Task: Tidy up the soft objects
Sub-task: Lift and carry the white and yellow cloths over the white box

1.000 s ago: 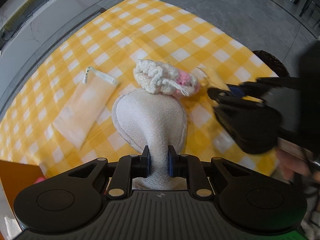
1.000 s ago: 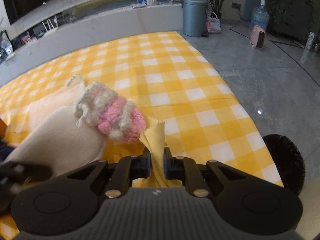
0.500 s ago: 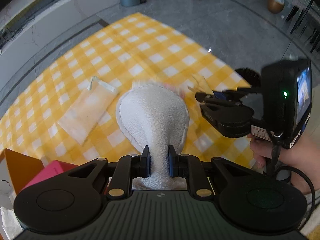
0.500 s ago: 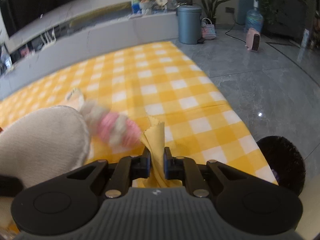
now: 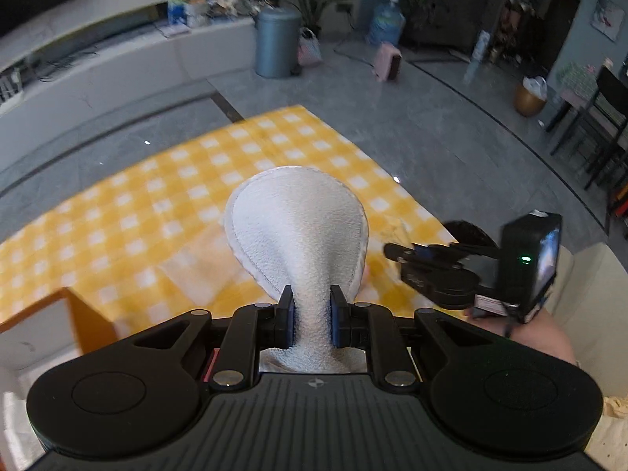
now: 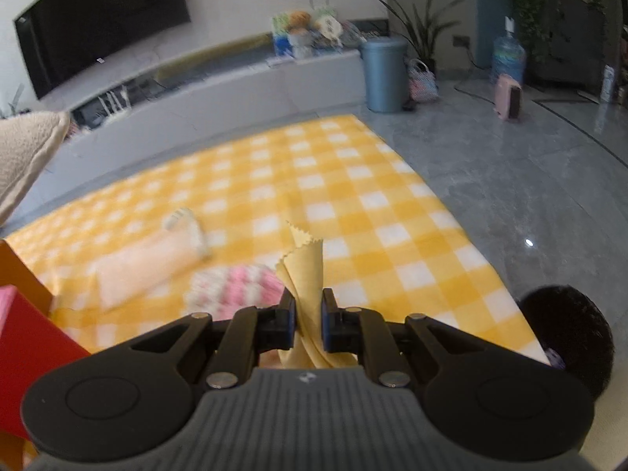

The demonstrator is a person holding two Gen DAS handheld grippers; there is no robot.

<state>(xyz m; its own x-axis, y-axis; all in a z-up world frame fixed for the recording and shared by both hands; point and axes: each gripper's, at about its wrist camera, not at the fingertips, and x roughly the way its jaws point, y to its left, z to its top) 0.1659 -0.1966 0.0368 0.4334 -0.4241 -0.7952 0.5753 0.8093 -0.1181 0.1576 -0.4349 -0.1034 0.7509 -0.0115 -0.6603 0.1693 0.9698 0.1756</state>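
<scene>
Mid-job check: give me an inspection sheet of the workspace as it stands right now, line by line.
Surface: yellow checked cloth covers the table.
Job's things: white pad held up off the table by the left tool; yellow cloth pinched in the right tool; pink and white knitted piece and pale pouch lie on the table, both blurred.
Clutter: red box and orange box at the near left edge.
Grippers: both shut on their loads.
Cables: nothing seen on the table.
Surroundings: television, blue bin, plants, water bottle, grey floor.
</scene>
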